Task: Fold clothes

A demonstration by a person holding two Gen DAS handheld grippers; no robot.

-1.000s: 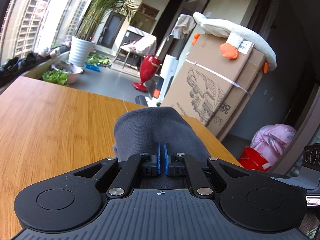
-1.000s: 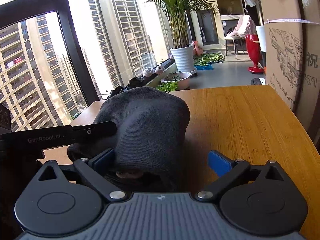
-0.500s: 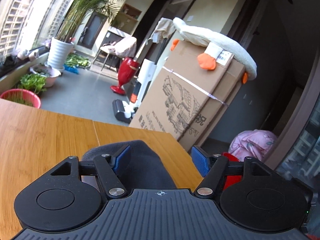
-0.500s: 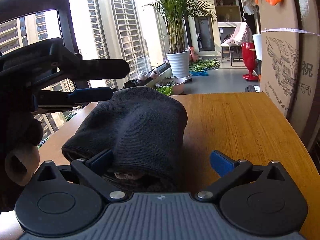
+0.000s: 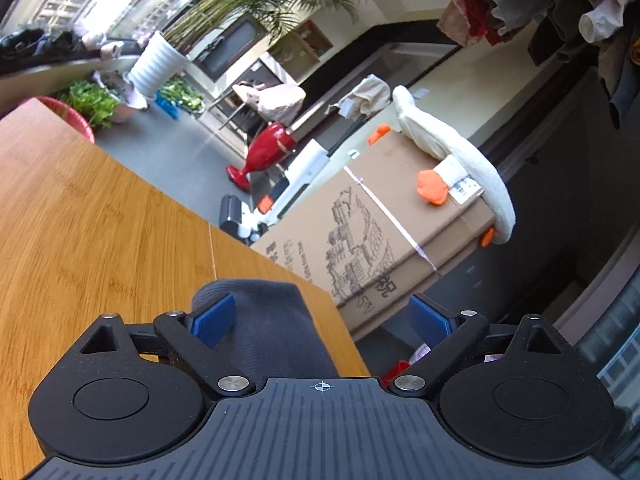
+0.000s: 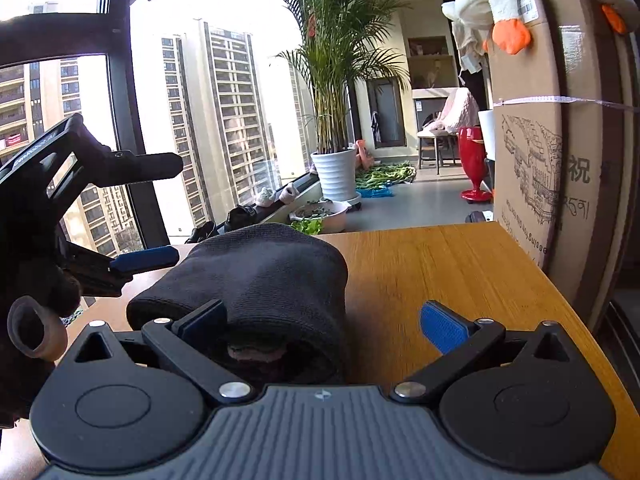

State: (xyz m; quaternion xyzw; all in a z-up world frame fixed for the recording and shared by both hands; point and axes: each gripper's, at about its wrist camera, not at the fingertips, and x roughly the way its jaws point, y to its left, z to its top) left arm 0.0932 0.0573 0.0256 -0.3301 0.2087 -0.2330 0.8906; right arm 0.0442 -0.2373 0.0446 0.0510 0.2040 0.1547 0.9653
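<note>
Both hand-held grippers, left (image 5: 320, 316) and right (image 6: 322, 320), gape wide, holding nothing, around the folded garment (image 6: 256, 276) on the worktop (image 6: 440, 272).

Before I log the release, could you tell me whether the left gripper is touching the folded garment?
Apart. In the right wrist view the left gripper hangs open above the dark folded garment, with window light visible between them.

The tall brown cardboard box (image 6: 560, 160) bears the printed character "祝" beside a line drawing. Smaller print below it is illegible.
</note>
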